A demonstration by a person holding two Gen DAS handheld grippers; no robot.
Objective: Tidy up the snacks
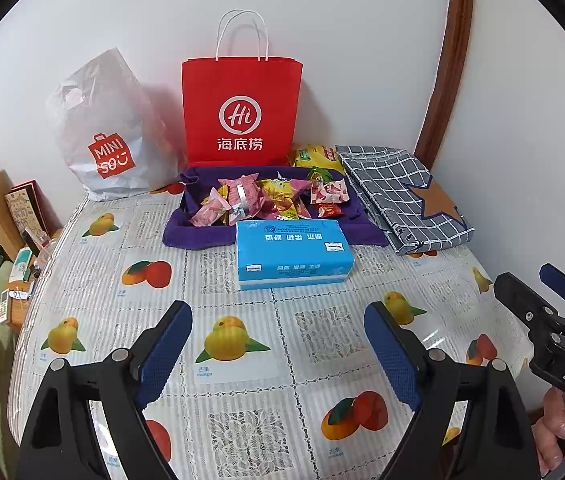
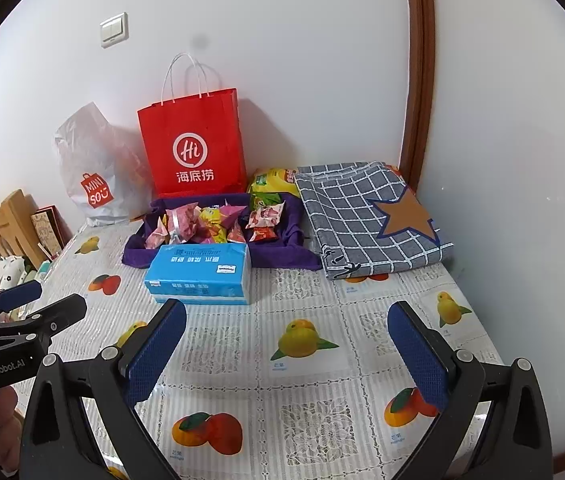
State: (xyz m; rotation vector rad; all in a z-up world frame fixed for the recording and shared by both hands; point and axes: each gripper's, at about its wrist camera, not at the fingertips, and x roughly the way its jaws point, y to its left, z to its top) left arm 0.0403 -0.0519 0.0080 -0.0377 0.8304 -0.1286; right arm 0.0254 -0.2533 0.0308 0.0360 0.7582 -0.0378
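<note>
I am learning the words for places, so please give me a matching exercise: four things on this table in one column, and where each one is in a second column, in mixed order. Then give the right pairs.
Things:
1. red paper bag
2. blue tissue pack
3. checked cloth
4. wrapped snacks

Places:
A. inside the purple tray
B. folded at the right of the tray, near the wooden frame
C. upright against the wall, behind the tray
D. in front of the tray, nearest the grippers

Pairs: 1-C, 2-D, 3-B, 4-A
</note>
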